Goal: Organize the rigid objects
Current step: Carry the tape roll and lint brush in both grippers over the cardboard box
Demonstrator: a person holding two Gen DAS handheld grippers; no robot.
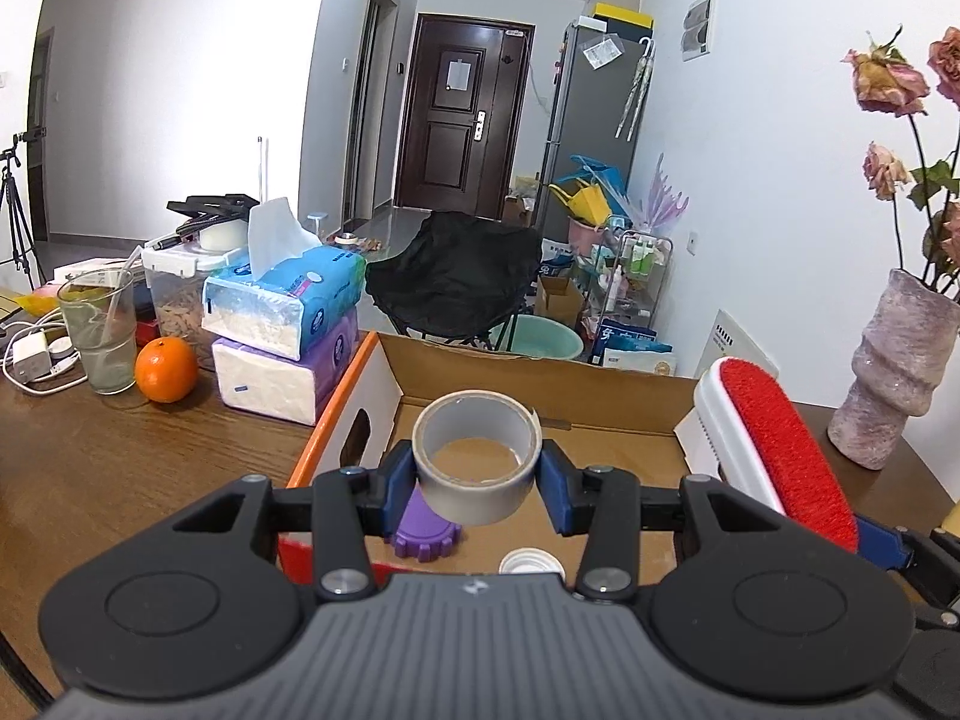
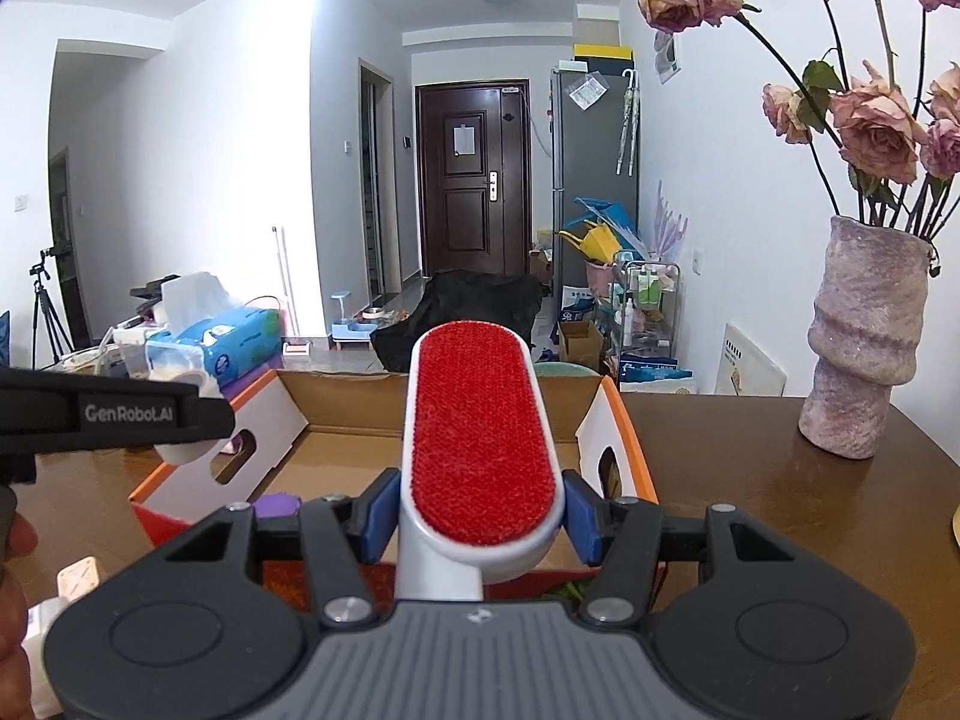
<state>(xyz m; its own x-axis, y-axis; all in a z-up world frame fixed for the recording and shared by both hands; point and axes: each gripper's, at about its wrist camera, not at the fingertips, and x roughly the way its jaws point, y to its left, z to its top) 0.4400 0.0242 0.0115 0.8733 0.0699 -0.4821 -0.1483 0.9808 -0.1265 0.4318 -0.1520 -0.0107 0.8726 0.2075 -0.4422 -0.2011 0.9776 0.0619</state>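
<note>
My left gripper [image 1: 478, 477] is shut on a roll of grey tape [image 1: 477, 456], held above the open cardboard box [image 1: 540, 384]. A purple toothed ring [image 1: 426, 531] and a white cap [image 1: 531, 561] lie on the box floor below it. My right gripper [image 2: 480, 516] is shut on a white lint brush with a red pad [image 2: 480, 438], which points out over the same box [image 2: 336, 387]. The lint brush [image 1: 780, 450] also shows at the right of the left wrist view. The left gripper's black body [image 2: 114, 411] reaches in from the left of the right wrist view.
On the wooden table [image 1: 120, 456], left of the box, stand stacked tissue packs [image 1: 288, 324], an orange [image 1: 166, 369] and a glass [image 1: 99, 330]. A pink vase with dried roses [image 2: 864, 348] stands to the right. A hand [image 2: 12, 600] shows at the left edge.
</note>
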